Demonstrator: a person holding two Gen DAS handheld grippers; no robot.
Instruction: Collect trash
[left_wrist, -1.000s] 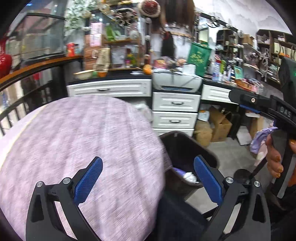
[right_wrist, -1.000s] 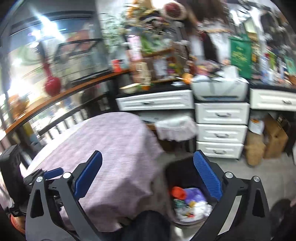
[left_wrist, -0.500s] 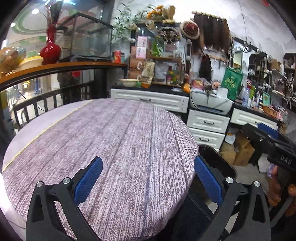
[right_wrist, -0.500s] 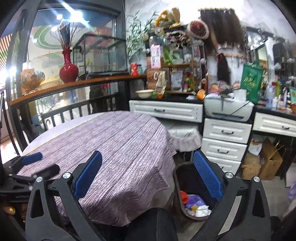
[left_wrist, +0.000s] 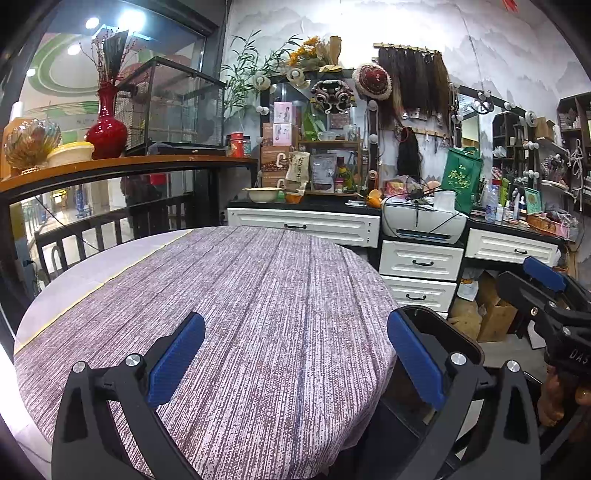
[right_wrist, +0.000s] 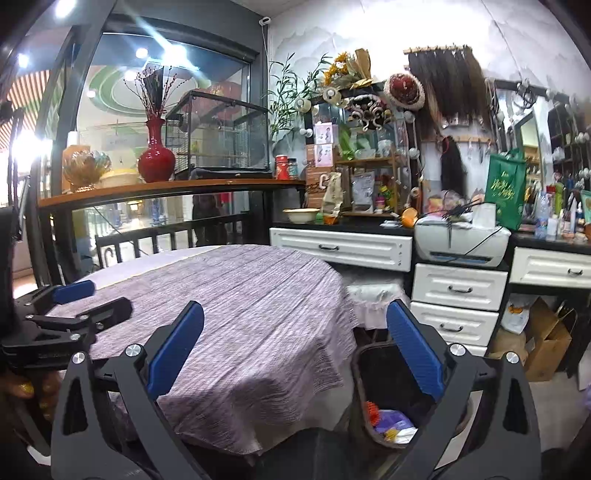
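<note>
A dark trash bin (right_wrist: 373, 369) stands on the floor at the right edge of the round table (left_wrist: 258, 295), which wears a purple woven cloth. Inside the bin lie mixed scraps (right_wrist: 391, 424): something orange, purple and white. My right gripper (right_wrist: 295, 354) hangs open above the table edge and the bin, holding nothing. My left gripper (left_wrist: 295, 358) is open over the tablecloth, empty too. In the left wrist view the bin (left_wrist: 450, 332) shows only its rim behind the right finger. I see no loose trash on the cloth.
White drawers (left_wrist: 421, 262) and a printer (left_wrist: 424, 221) line the wall behind the table. Cardboard boxes (right_wrist: 546, 339) sit on the floor to the right. A railing (left_wrist: 110, 221) and a wooden shelf with a red vase (left_wrist: 107, 125) run along the left.
Both grippers rose and pulled back from the bin, so the views now take in the whole tabletop. Both stayed open and empty.
</note>
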